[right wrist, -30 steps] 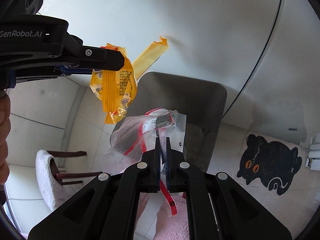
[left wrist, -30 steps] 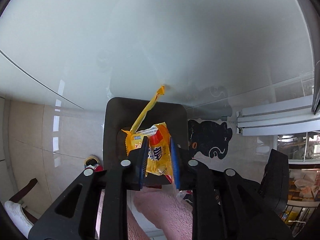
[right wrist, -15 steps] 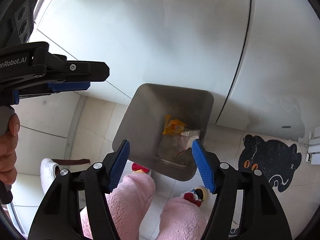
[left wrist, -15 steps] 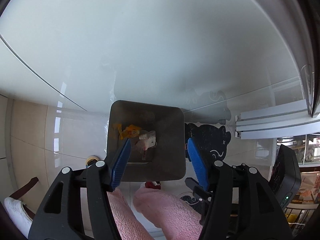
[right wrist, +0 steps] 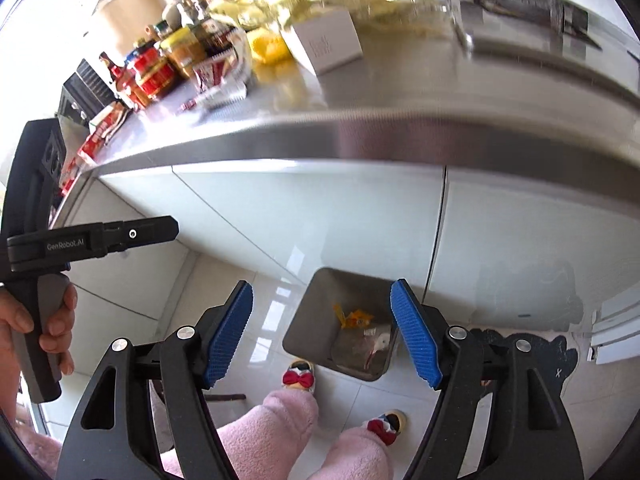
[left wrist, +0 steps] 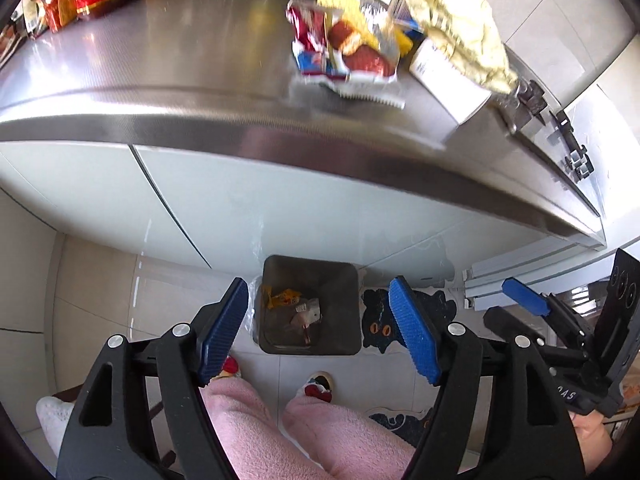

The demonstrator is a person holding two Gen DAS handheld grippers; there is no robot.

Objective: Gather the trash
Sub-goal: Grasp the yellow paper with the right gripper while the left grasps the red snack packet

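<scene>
A dark square bin (left wrist: 346, 320) stands on the floor against the cabinet, far below both grippers. In it lie a yellow wrapper (left wrist: 282, 298) and a clear red-striped wrapper (left wrist: 308, 314). My left gripper (left wrist: 318, 282) hangs high over the bin, its jaws still opening with nothing between them. My right gripper (right wrist: 321, 283) is just as high, its jaws also opening and empty. The right wrist view shows the same bin (right wrist: 312, 320) and the yellow wrapper (right wrist: 358, 318). Crumpled snack wrappers (left wrist: 348, 48) lie on the steel counter (left wrist: 160, 80).
A white box (left wrist: 444, 80) and a pale yellow crumpled heap (left wrist: 464, 32) sit beside the wrappers. Jars and bottles (right wrist: 160, 68) crowd the counter's far end. A black cat mat (left wrist: 384, 320) lies by the bin. The person's pink-clad legs (left wrist: 248, 420) stand before it.
Both grippers let their wrappers fall into the bin, opened wide and rose well above it. The counter top with its wrappers has come into view.
</scene>
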